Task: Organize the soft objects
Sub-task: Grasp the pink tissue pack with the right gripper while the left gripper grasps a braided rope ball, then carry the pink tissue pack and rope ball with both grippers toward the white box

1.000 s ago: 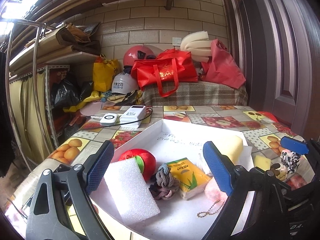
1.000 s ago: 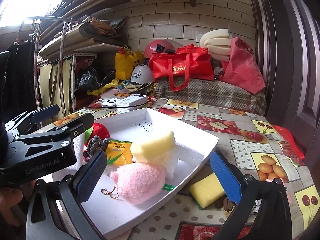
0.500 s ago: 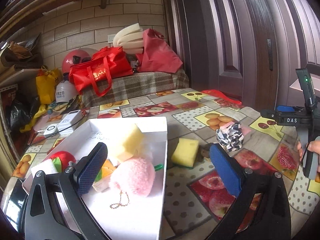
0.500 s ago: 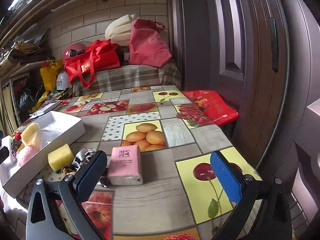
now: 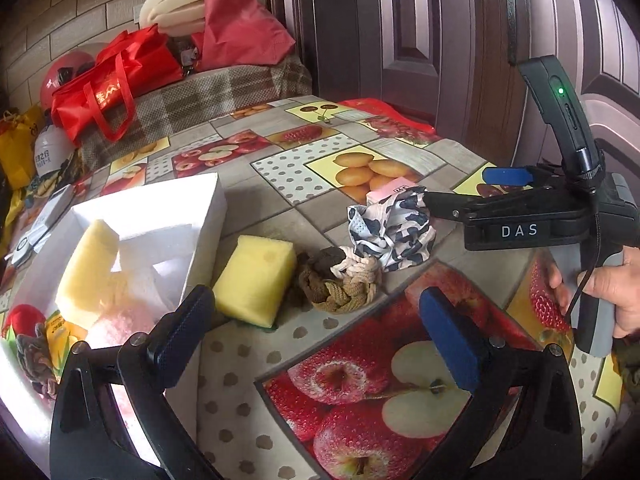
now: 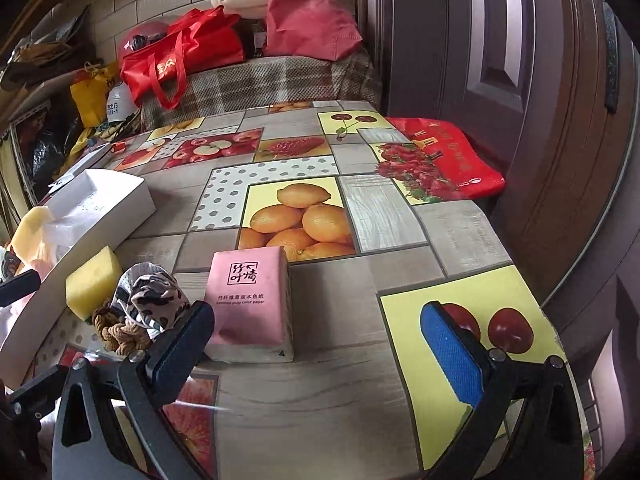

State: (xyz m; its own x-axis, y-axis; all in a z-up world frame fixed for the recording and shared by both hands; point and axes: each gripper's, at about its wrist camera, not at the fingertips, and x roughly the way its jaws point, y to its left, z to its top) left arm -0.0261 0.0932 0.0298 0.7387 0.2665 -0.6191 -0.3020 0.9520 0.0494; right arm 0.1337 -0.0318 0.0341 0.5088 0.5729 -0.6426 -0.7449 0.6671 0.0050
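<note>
Tongs stand wide and empty on both sides: left gripper (image 5: 316,336) over the tablecloth (image 5: 360,368), right gripper (image 6: 320,344) facing the pink tissue pack (image 6: 252,308); yellow sponge (image 5: 256,280), braided rope (image 5: 340,284) and patterned cloth (image 5: 392,232) lie beside the white tray (image 5: 208,216); best straddle the pack's sides squarely, squeeze gently, then lift.

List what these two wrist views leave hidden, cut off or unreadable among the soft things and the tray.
- Pink tissue pack: left wrist view, mostly behind the patterned cloth.
- White tray: right wrist view, its near end cut by the left edge.
- Pink fluffy item: left wrist view, washed out by glare.
- Braided rope knot: right wrist view, partly behind the right claw.
</note>
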